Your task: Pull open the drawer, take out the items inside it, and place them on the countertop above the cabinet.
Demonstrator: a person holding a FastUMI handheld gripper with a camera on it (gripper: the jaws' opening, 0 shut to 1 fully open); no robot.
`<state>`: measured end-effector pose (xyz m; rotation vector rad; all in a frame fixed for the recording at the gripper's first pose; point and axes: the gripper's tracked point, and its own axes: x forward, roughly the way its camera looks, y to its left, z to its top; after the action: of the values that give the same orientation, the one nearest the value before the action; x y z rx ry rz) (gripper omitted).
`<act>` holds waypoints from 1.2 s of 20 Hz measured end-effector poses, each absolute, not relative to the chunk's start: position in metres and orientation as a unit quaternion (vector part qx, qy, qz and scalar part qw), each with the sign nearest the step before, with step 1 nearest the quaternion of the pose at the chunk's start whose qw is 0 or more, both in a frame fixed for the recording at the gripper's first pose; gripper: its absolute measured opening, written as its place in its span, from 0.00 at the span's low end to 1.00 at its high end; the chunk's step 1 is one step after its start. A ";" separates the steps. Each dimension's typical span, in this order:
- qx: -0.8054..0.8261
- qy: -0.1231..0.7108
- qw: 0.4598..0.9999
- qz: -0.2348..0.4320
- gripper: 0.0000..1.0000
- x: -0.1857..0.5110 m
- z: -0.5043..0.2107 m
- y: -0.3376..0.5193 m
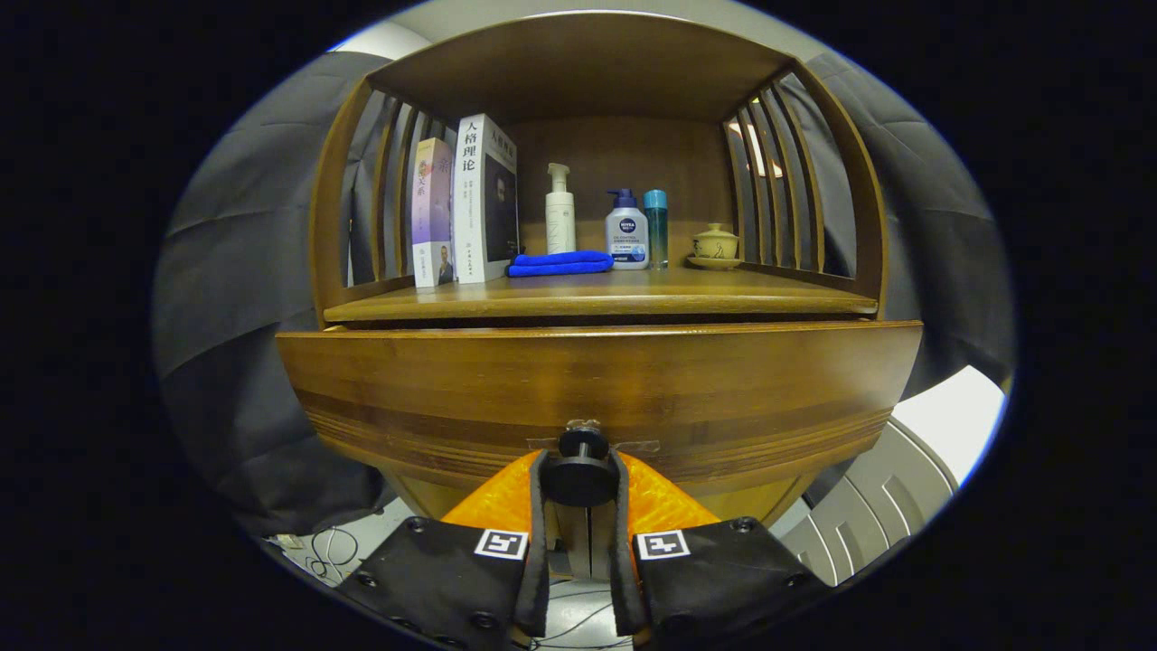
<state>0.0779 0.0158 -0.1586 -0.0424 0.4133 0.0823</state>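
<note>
A wooden cabinet (597, 226) is seen straight on from the tongs' own view, and its drawer (597, 380) is taken as the landmark. The drawer front is a wide, curved panel of brown wood with a dark round knob (581, 470) low at its centre. The tongs (581, 484) are closed around this knob, with one finger pressed to each side of it. The drawer front stands slightly forward of the cabinet, with a thin dark gap seen along its top edge; nothing of the inside can be made out. Directly above the drawer lies the desk (723, 294), an open wooden surface roofed over and fenced by slatted sides. On the desk, above the drawer's left half, two books (465, 208) are stood upright. Beside them, above the knob, a folded blue cloth (560, 263) is laid flat, with a tall white pump bottle (559, 212) behind it. Further right are a white pump bottle with a blue top (627, 233), a slim teal bottle (656, 226) just beside it, and a small lidded cup on a saucer (715, 246).
</note>
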 end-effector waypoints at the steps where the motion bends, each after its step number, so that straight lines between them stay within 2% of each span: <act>1: -0.021 0.205 0.978 0.043 0.30 0.071 -0.158 0.016; 24: -0.028 0.208 0.975 0.073 0.30 -0.034 -0.152 0.012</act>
<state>-0.0338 0.0121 -0.1525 -0.0569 0.4204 0.1478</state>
